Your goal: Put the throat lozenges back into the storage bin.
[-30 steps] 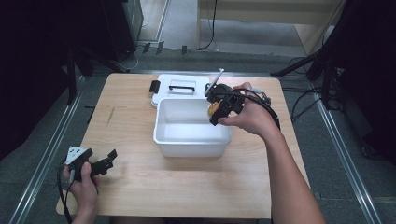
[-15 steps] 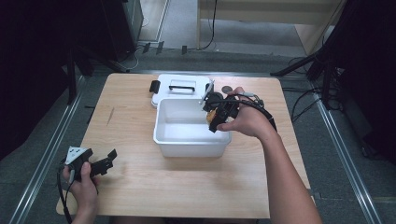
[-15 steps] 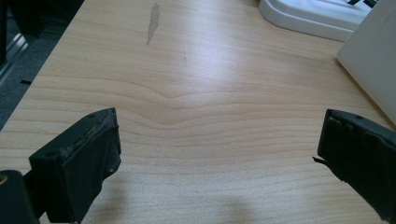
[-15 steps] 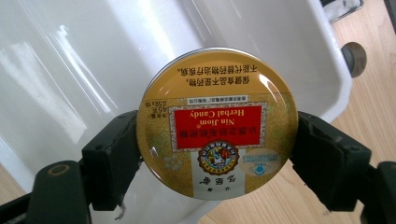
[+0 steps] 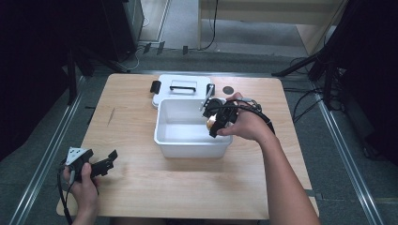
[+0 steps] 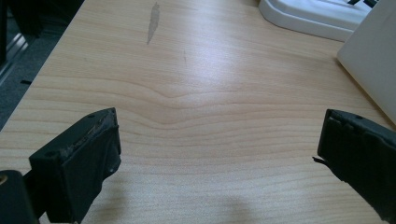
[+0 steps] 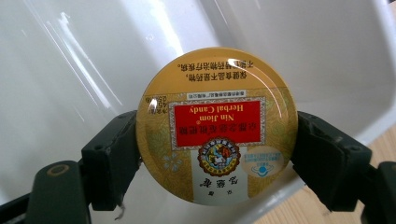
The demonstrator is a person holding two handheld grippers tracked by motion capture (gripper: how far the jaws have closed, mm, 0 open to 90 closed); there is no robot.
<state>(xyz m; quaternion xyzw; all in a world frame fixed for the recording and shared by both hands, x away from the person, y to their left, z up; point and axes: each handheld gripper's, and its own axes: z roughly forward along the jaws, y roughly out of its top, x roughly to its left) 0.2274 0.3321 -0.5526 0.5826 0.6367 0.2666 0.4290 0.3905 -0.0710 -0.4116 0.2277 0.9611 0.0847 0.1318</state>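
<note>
Now the right gripper (image 5: 212, 123) has lowered the candy tin (image 7: 216, 126) into the bin (image 5: 190, 146).

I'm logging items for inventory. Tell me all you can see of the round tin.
The tin is a flat round gold disc with a glossy lid, a red label reading Nin Jiom Herbal Candy and an emblem below it, seen upside down. The right gripper clamps its edges, holding it over the white bin.

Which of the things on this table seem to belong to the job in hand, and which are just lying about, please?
In the job:
- round candy tin, clamped in the right gripper
- white tub, under the tin

Lying about:
- tub lid behind the tub
- left gripper, open over bare wooden table
</note>
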